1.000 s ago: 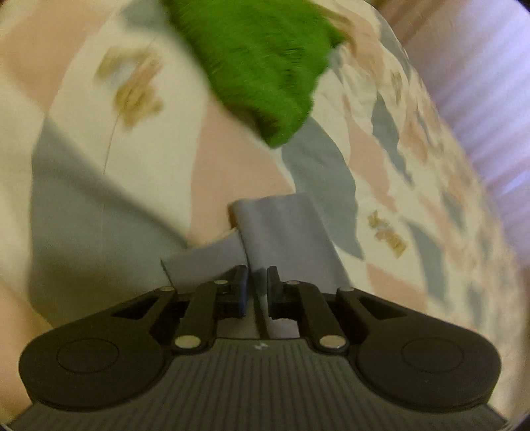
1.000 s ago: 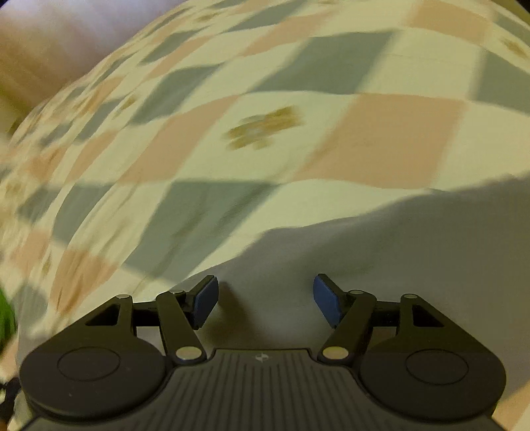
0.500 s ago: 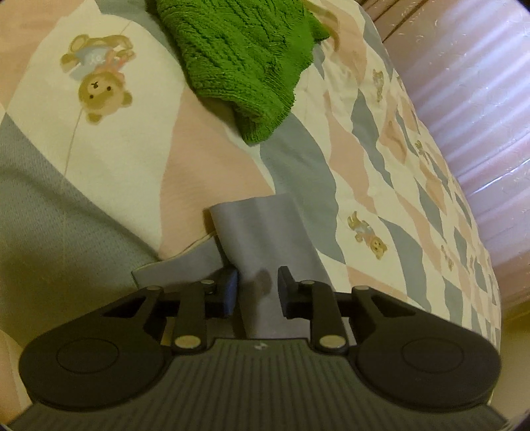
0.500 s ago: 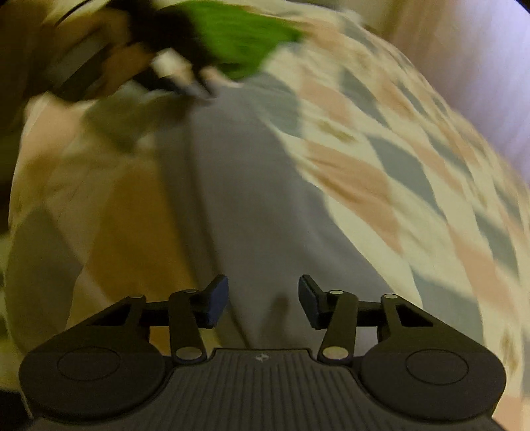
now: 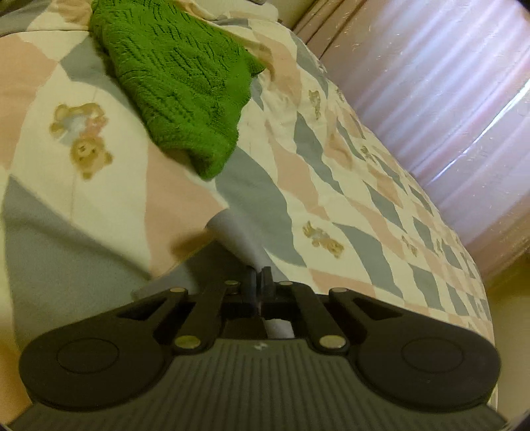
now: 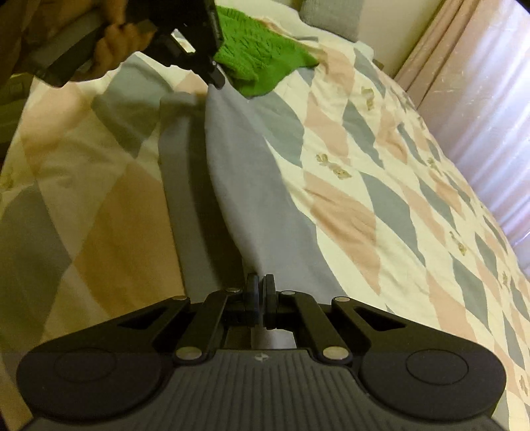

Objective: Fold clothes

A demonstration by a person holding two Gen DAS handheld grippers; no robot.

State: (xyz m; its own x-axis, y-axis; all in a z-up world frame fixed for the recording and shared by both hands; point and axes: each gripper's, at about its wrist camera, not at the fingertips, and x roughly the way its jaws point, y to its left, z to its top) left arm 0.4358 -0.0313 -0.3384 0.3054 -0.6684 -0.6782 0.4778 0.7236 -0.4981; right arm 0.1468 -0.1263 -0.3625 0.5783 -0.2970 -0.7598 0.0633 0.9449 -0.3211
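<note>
A grey garment (image 6: 232,172) stretches in a raised band across the patchwork bedspread (image 6: 381,185), held at both ends. My right gripper (image 6: 260,300) is shut on its near end. At the far end, the left gripper (image 6: 217,79) pinches the cloth, with a hand (image 6: 112,43) on its handle. In the left wrist view my left gripper (image 5: 258,281) is shut on the grey garment (image 5: 237,237), a narrow fold rising from the jaws. A green knitted sweater (image 5: 185,83) lies crumpled beyond it on the bed.
The bedspread (image 5: 347,205) has pink, grey and cream diamonds with teddy bear prints. Pale pink curtains (image 5: 447,99) hang along the right side of the bed. A grey pillow (image 6: 331,13) sits at the head of the bed.
Both grippers have closed on the grey garment and lifted it. The right gripper swung round from the garment's flat body to grip its end.
</note>
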